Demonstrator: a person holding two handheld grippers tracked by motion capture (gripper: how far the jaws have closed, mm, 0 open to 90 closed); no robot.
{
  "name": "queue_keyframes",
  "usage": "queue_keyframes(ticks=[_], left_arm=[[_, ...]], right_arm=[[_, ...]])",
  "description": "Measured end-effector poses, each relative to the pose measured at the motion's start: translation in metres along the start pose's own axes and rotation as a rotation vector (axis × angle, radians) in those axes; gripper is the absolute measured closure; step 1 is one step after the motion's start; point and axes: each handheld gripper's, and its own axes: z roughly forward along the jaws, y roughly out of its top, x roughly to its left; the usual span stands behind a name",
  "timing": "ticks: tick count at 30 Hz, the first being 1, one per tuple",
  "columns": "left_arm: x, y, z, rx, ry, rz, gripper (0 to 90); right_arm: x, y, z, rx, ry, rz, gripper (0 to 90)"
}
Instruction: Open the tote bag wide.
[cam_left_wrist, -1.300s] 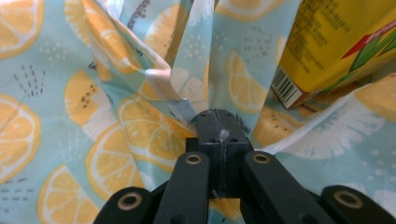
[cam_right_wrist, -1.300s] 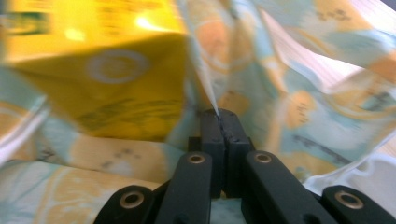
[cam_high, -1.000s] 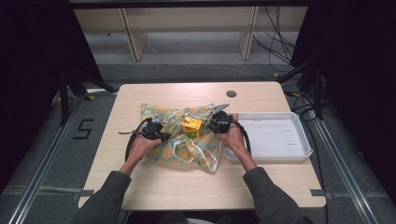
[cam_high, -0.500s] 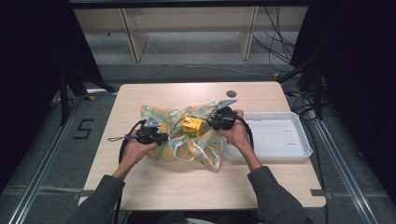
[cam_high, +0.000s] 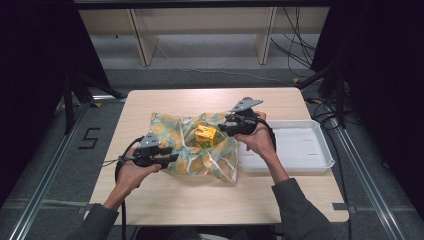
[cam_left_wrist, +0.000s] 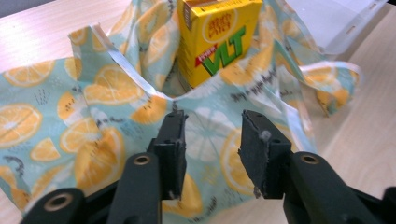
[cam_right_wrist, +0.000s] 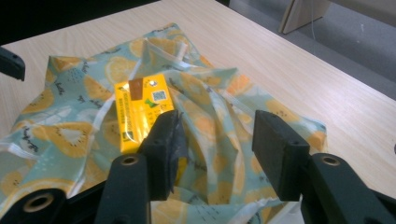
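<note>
A white tray (cam_high: 305, 150) rests on the wooden table's (cam_high: 200, 200) right side, beyond which stands what looks like pale shelving (cam_high: 200, 22).

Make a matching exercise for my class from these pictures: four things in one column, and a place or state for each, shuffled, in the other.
Things:
1. carton
2. tray
3. left gripper
4. cloth

Places or states:
A. white, at the table's right side
B. spread out, printed with orange slices
C. yellow, standing on the cloth
D. open, at the cloth's near left edge

Pairs: 1-C, 2-A, 3-D, 4-B
</note>
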Motion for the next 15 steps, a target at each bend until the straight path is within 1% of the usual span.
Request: queue_keyframes(ticks=[1,2,3,4,5,6,7,8,9,10,11,12,13,14,15], left_arm=[[-0.006,-0.004,0.0,-0.005,-0.013,-0.012,58.8],[-0.006,-0.004,0.0,-0.005,-0.013,-0.012,58.0],[-0.011,-0.009,-0.001,0.01,-0.021,-0.008,56.6],[-0.014,-0.012,-0.002,0.003,-0.017,-0.008,55.3],[-0.016,-0.015,-0.003,0.007,-0.019,-0.01,53.8],[-0.016,-0.015,-0.003,0.007,-0.019,-0.01,52.8],[-0.019,-0.018,-0.004,0.005,-0.025,-0.021,52.0],[-0.02,-0.021,-0.006,0.014,-0.027,-0.003,52.0],[-0.025,-0.026,-0.007,-0.005,-0.029,-0.037,51.1],[-0.028,-0.028,-0.01,0.002,-0.02,-0.033,49.8],[-0.029,-0.031,-0.011,-0.003,-0.026,-0.039,48.9],[-0.032,-0.034,-0.013,0.002,-0.024,-0.036,47.3],[-0.033,-0.036,-0.015,0.007,-0.019,-0.03,45.2],[-0.034,-0.039,-0.018,0.023,-0.016,-0.013,44.4],[-0.036,-0.041,-0.017,0.005,-0.008,-0.018,43.1]], right_arm=[[0.003,0.002,-0.001,0.022,0.024,0.012,48.1],[0.003,0.003,-0.001,0.015,0.022,-0.008,47.4],[0.006,0.003,-0.001,0.015,0.025,0.014,46.9],[0.006,0.004,-0.002,0.017,0.02,0.011,46.2],[0.008,0.005,-0.002,0.018,0.029,0.022,45.0],[0.008,0.005,-0.002,0.018,0.029,0.022,45.0],[0.008,0.006,-0.001,0.018,0.037,0.011,43.2],[0.008,0.006,-0.001,0.018,0.037,0.011,43.2],[0.009,0.006,0.0,0.006,0.031,0.011,43.0],[0.01,0.006,0.0,0.014,0.038,0.004,42.5],[0.01,0.006,0.001,0.025,0.053,-0.005,42.1],[0.01,0.006,0.003,0.016,0.055,-0.006,41.8],[0.011,0.006,0.003,0.032,0.052,0.001,41.1],[0.012,0.006,0.004,0.029,0.059,0.0,40.6],[0.011,0.006,0.006,0.017,0.056,-0.015,40.3]])
